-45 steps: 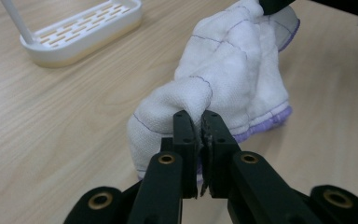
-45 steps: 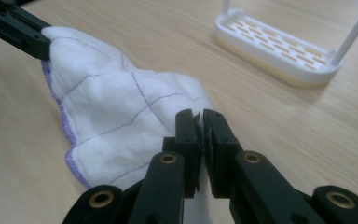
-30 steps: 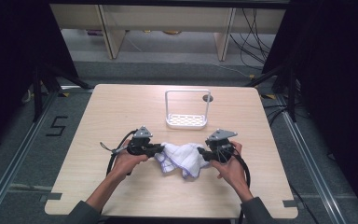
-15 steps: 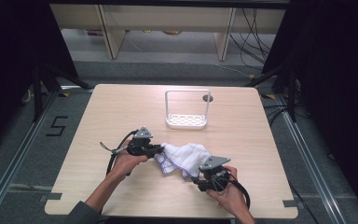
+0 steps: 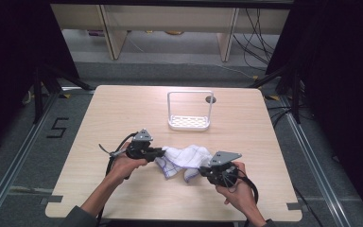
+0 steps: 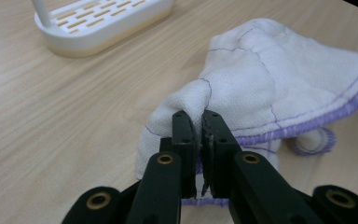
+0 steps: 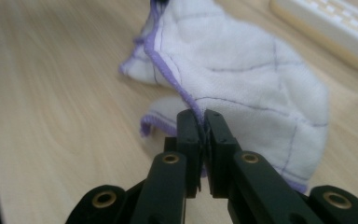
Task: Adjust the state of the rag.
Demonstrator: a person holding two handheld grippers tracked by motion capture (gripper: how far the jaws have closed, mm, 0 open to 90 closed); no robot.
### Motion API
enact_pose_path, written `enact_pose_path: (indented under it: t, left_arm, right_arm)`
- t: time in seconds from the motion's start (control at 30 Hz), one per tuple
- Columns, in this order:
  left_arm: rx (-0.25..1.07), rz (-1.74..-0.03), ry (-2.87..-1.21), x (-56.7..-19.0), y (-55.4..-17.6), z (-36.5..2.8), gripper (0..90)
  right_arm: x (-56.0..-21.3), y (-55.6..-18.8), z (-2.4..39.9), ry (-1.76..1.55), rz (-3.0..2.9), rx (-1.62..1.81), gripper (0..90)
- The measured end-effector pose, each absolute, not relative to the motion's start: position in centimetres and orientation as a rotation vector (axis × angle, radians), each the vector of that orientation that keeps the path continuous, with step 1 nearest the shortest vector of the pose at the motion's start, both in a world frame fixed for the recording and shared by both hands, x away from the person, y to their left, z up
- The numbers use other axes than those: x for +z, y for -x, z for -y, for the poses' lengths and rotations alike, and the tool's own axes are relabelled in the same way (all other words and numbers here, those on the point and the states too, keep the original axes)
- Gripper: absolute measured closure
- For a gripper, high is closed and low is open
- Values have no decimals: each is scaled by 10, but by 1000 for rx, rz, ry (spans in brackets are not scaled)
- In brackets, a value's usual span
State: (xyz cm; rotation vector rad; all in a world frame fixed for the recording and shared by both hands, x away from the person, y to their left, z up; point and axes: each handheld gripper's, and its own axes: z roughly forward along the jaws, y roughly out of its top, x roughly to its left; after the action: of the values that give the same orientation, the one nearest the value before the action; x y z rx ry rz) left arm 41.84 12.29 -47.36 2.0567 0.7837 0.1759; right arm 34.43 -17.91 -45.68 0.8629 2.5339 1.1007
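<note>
Both tongs now pinch the white cloth (image 5: 182,158): the right tongs (image 7: 202,122) have just closed on its near purple-hemmed edge, the left tongs (image 6: 200,125) grip its left fold, ready for spreading.

Left gripper (image 5: 162,152) jaws pressed together, forearm angled in from below; right gripper (image 5: 201,169) jaws just closed, hand (image 5: 232,189) low and near the body

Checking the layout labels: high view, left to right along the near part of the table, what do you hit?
Left hand-held gripper shut on the cloth's left end → white cloth with purple edging → right hand-held gripper, jaws just closed on the cloth's near right edge. The white rack stands farther back, above the cloth, so it is left out.
</note>
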Motion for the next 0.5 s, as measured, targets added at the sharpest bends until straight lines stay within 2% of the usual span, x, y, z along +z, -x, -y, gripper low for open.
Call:
enact_pose_path:
  t: [0.17, 0.33, 0.5]
  left_arm:
    - [165, -759, -2037, -454, -413, -124, 841]
    - [174, -770, -2047, -441, -424, -119, 838]
    - [195, -871, -2057, -455, -455, -115, 823]
  right_arm:
    - [-426, -350, 189, -887, -2492, 1154, 865]
    - [-400, -387, 194, -918, -2464, 1152, 865]
    - [-411, -431, 186, -995, -2478, 995, 864]
